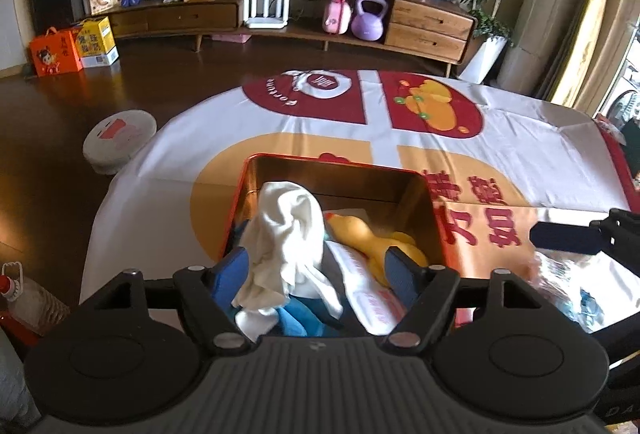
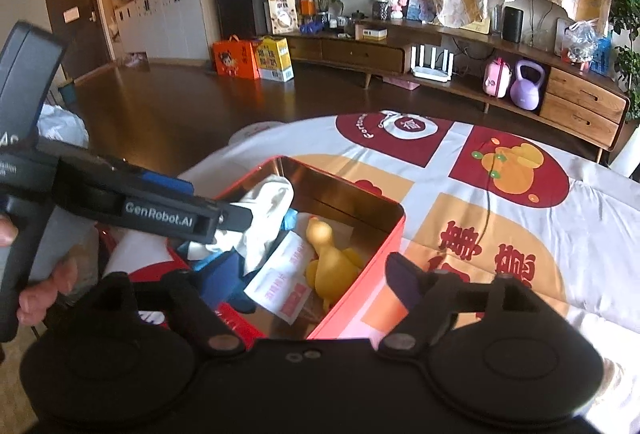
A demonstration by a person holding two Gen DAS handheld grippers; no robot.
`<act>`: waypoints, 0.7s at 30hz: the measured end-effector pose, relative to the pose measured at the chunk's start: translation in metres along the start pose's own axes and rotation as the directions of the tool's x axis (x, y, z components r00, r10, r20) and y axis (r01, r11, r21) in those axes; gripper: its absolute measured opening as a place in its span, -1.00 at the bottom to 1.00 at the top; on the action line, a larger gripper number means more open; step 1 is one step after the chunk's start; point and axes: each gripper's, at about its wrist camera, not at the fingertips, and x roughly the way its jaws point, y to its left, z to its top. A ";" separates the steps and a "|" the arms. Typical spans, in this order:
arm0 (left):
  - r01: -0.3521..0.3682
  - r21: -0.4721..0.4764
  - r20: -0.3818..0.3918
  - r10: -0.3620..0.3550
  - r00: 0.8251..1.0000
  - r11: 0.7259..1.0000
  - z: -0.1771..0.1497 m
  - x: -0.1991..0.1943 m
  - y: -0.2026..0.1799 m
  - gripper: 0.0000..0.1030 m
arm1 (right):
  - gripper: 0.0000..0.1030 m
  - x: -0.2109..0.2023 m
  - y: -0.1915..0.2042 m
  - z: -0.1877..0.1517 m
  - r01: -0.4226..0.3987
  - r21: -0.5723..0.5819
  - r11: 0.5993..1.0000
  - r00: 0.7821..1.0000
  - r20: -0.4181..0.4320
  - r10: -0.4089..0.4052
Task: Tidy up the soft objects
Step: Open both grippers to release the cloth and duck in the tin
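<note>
A red tin box [image 1: 436,210] [image 2: 360,298] with a shiny gold inside stands on the table. In it lie a white cloth [image 1: 286,234] [image 2: 266,210], a yellow rubber duck [image 1: 360,234] [image 2: 332,258], a blue soft item [image 1: 296,322] [image 2: 288,220] and a white packet with red print [image 1: 368,290] [image 2: 280,286]. My left gripper [image 1: 320,270] is over the box, jaws wide apart, with the white cloth lying between them but not pinched. My right gripper [image 2: 304,274] is open above the box's near right corner; its finger [image 1: 560,236] shows at the right of the left wrist view.
The table carries a white, red and orange printed cloth [image 1: 380,138] [image 2: 500,194]. A crinkled plastic bag [image 1: 568,286] lies right of the box. A white round stool [image 1: 120,138] stands on the dark floor at the left. A long wooden cabinet [image 1: 320,14] runs along the far wall.
</note>
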 end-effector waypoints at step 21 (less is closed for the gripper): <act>0.169 0.057 0.068 -0.172 0.983 0.984 -0.021 -0.048 -0.088 0.96 | 0.99 -0.095 -0.051 -0.041 0.021 0.072 0.997 0.996 0.082 -0.026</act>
